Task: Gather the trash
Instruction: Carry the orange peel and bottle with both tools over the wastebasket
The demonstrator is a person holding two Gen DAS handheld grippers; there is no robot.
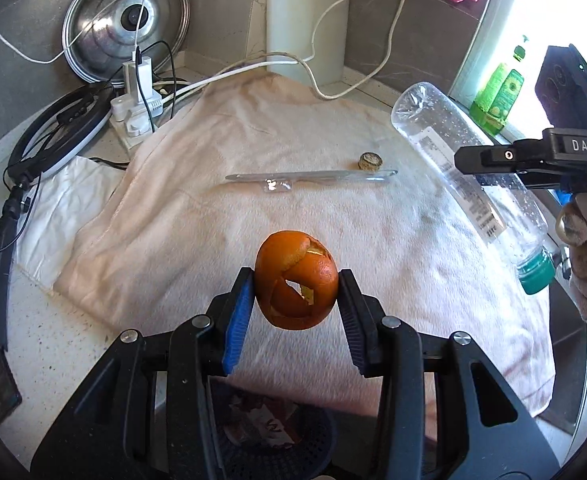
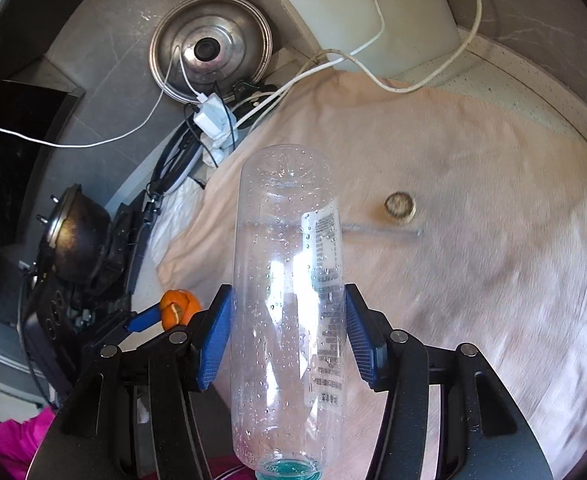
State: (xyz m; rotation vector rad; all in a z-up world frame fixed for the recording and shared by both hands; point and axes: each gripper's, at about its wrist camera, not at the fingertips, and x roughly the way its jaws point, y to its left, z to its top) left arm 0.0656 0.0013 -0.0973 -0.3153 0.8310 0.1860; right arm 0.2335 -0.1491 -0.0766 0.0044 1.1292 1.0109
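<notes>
My left gripper point(image 1: 296, 280) is shut on an orange peel point(image 1: 295, 280) and holds it above the pink towel point(image 1: 213, 208). My right gripper point(image 2: 287, 320) is shut on a clear plastic bottle point(image 2: 285, 280) with a green cap, held tilted in the air; the bottle also shows in the left wrist view point(image 1: 469, 176). The peel shows small in the right wrist view point(image 2: 178, 308). A clear plastic strip point(image 1: 309, 178) and a small round cork-like cap point(image 1: 370, 160) lie on the towel. The cap also shows in the right wrist view point(image 2: 400, 206).
A dark mesh basket point(image 1: 285, 440) with scraps sits below my left gripper. A power strip with chargers point(image 1: 137, 104), white cables, a metal lid point(image 1: 125, 24), a ring light point(image 1: 61, 132) and a white container point(image 1: 305, 20) stand at the back. Green bottles point(image 1: 501, 92) stand at the right.
</notes>
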